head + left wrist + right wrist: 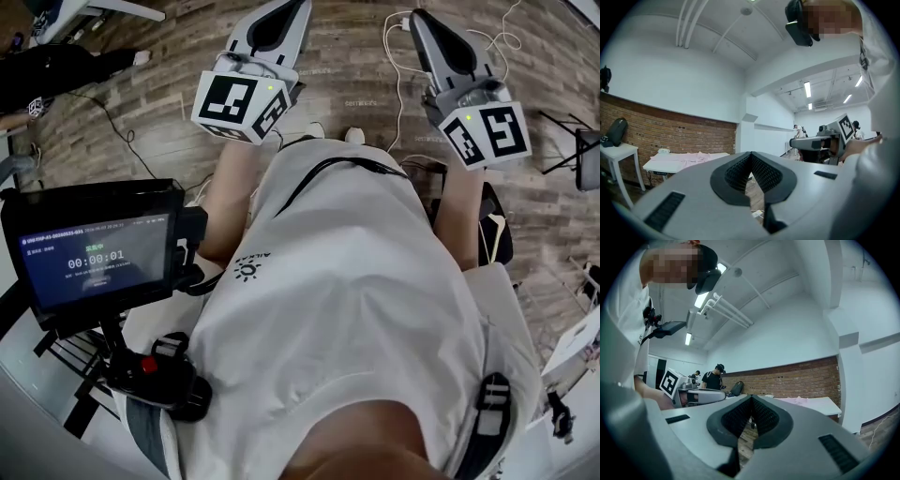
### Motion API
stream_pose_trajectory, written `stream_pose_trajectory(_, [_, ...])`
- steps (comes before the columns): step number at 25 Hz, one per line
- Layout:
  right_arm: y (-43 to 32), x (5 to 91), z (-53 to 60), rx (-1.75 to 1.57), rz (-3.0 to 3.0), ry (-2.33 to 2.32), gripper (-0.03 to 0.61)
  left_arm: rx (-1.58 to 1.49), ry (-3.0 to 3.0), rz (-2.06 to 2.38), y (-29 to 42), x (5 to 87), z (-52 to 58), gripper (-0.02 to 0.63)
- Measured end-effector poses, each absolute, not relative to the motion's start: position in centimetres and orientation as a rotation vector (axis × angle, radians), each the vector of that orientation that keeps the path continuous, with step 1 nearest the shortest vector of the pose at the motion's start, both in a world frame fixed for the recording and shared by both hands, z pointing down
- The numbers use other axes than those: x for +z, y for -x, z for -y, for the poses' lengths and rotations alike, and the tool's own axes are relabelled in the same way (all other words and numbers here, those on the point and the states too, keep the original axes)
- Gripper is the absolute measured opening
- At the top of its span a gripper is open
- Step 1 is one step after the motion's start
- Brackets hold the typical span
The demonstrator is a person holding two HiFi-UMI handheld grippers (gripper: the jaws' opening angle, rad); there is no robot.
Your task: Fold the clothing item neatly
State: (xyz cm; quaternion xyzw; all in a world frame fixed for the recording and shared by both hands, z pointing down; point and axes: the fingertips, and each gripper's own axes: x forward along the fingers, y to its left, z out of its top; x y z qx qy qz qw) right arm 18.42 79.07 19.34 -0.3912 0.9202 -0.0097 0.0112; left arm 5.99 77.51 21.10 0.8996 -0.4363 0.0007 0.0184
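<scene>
The left gripper and the right gripper are held out in front of the person, each with its jaws fully together and nothing between them. The pink garment lies well apart from both, on a white table by the brick wall

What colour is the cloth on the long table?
Cloth: pale pink, best in left gripper view.
</scene>
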Motion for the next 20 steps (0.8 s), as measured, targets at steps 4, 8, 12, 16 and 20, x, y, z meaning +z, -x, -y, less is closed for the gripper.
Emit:
stream_pose_trajectory(4, [-17.7, 19.6, -79.1, -0.043, -2.886, 1.206, -0.003, 0.011, -2.760, 1.406, -4.3, 21.4, -77.6, 0.000])
stream_pose_trajectory(8, [-17.6, 19.8, -78.6, -0.083, -2.885, 1.193, -0.003, 0.046, -2.711, 1.484, -2.4, 21.7, -77.3, 0.000])
stream_pose_trajectory(12, [-17.5, 20.0, -78.2, -0.104, -2.894, 1.178, -0.003, 0.032, -2.667, 1.546, -0.4, 21.6, -77.1, 0.000])
stream_pose_trajectory(16, [-17.3, 19.6, -77.9, -0.082, -2.907, 1.168, -0.003, 0.016, -2.648, 1.578, 0.5, 21.4, -77.0, 0.000])
stream_pose_trajectory(20, [-17.5, 19.1, -78.2, -0.058, -2.912, 1.167, -0.003, -0.006, -2.642, 1.594, 0.5, 20.9, -77.1, 0.000])
